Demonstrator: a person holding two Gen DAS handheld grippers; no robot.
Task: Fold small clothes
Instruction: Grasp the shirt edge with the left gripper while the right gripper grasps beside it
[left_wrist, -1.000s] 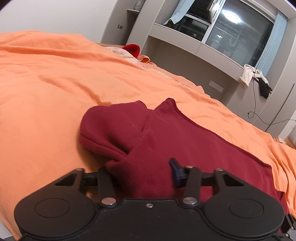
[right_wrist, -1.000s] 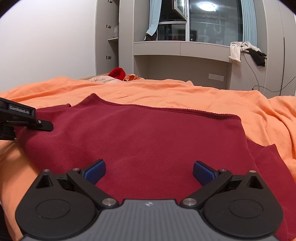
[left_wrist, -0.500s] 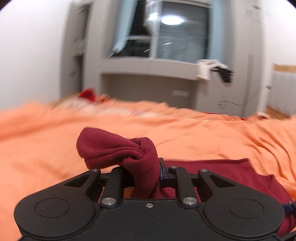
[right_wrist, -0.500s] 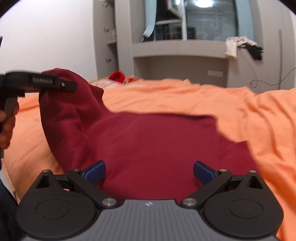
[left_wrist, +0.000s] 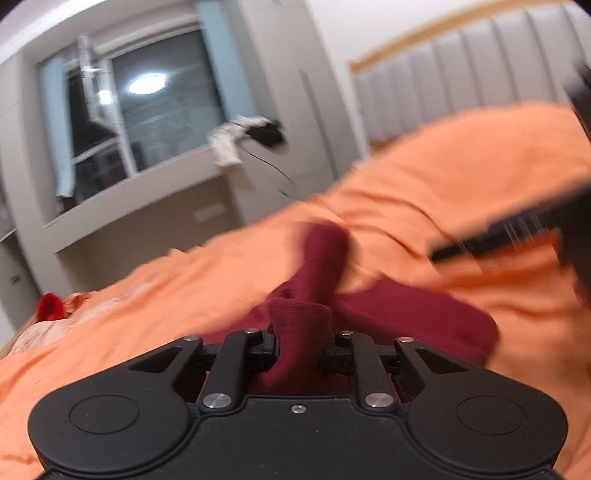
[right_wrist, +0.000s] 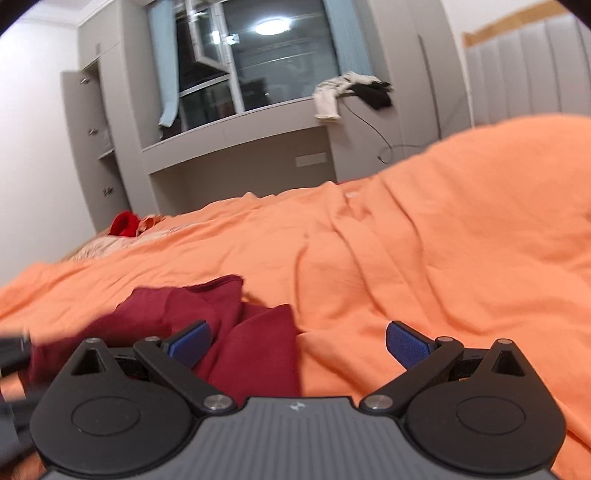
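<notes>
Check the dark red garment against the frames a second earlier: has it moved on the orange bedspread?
Yes. The dark red garment, then spread flat across the orange bedspread, is now bunched at lower left in the right wrist view, clamped in the left gripper.

The left gripper (left_wrist: 301, 349), low in the middle of the left wrist view, has its jaws clamped on a bunch of dark red garment (left_wrist: 301, 332). The right gripper (right_wrist: 297, 343) holds its blue pads (right_wrist: 406, 343) wide apart, gripping nothing.
</notes>
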